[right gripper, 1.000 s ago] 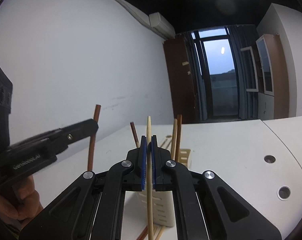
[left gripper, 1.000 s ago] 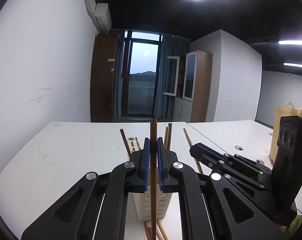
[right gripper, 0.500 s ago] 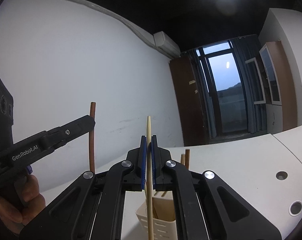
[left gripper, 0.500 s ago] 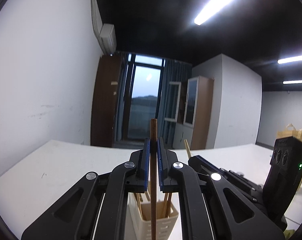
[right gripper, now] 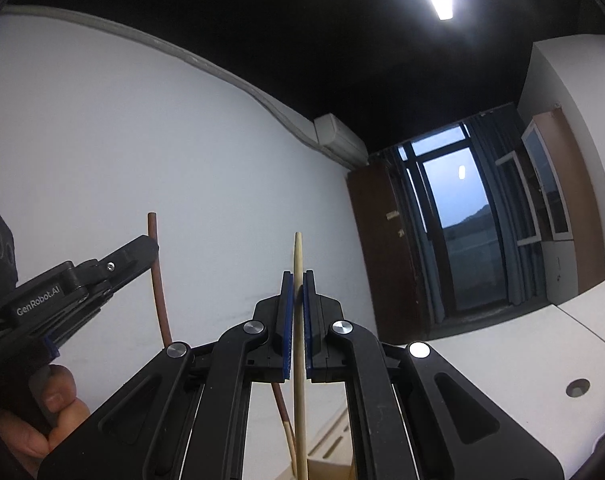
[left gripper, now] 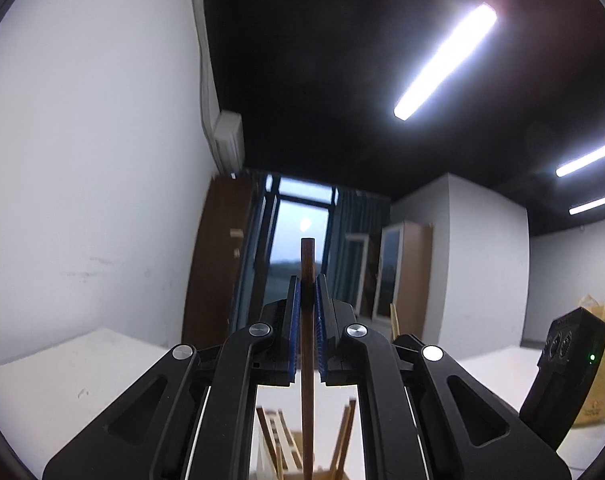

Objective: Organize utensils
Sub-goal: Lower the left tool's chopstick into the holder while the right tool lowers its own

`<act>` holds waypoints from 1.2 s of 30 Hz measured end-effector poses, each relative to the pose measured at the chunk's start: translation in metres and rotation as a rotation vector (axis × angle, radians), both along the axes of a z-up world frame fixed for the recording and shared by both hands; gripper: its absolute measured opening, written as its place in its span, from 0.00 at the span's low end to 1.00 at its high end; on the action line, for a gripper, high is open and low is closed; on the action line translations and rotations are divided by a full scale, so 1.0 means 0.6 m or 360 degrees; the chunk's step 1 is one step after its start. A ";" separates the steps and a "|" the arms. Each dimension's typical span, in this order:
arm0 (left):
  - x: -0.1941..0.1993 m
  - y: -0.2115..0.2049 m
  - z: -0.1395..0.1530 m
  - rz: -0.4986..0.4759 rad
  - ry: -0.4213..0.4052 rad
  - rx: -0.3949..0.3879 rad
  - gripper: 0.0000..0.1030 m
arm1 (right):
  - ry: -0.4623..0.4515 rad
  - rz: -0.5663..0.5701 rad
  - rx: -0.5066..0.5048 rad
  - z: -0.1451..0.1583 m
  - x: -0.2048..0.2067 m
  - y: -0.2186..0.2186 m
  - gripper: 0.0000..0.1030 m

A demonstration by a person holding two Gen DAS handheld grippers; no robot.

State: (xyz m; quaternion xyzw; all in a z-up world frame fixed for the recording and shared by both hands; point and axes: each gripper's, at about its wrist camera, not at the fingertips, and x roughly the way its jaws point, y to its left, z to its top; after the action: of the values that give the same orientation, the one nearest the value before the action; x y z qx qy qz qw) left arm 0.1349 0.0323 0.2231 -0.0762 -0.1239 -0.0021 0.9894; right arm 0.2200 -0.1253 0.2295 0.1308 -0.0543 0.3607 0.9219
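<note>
My left gripper is shut on a dark brown chopstick held upright; it also shows in the right wrist view, with the left gripper at the left. My right gripper is shut on a pale bamboo chopstick, also upright. The white slotted utensil holder with several chopsticks in it lies below both grippers, only its top showing at the bottom edge of each view; its rim shows in the right wrist view.
The white table runs under the holder, with round cable holes at the right. A brown paper bag stands at the far right. The right gripper's body is close on the right.
Both grippers have risen and tilted upward with their chopsticks; the holder has dropped to the bottom edge of both views and more ceiling shows.
</note>
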 end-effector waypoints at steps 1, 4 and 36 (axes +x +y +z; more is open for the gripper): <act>-0.001 0.000 -0.001 0.0005 -0.0030 -0.0010 0.06 | -0.0013 -0.0006 0.0015 0.001 0.003 0.000 0.05; -0.003 -0.003 -0.003 0.0024 -0.0116 -0.0027 0.06 | -0.0049 -0.0010 0.0050 -0.002 0.011 0.003 0.05; 0.119 -0.003 -0.091 -0.0061 0.0235 0.0074 0.06 | 0.0048 -0.0065 -0.0058 -0.078 0.067 0.022 0.05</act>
State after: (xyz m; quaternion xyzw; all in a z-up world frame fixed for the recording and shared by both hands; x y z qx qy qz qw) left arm 0.2060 0.0302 0.1684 -0.0556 -0.0488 -0.0182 0.9971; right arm 0.2600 -0.1119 0.1829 0.1182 -0.0366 0.3407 0.9320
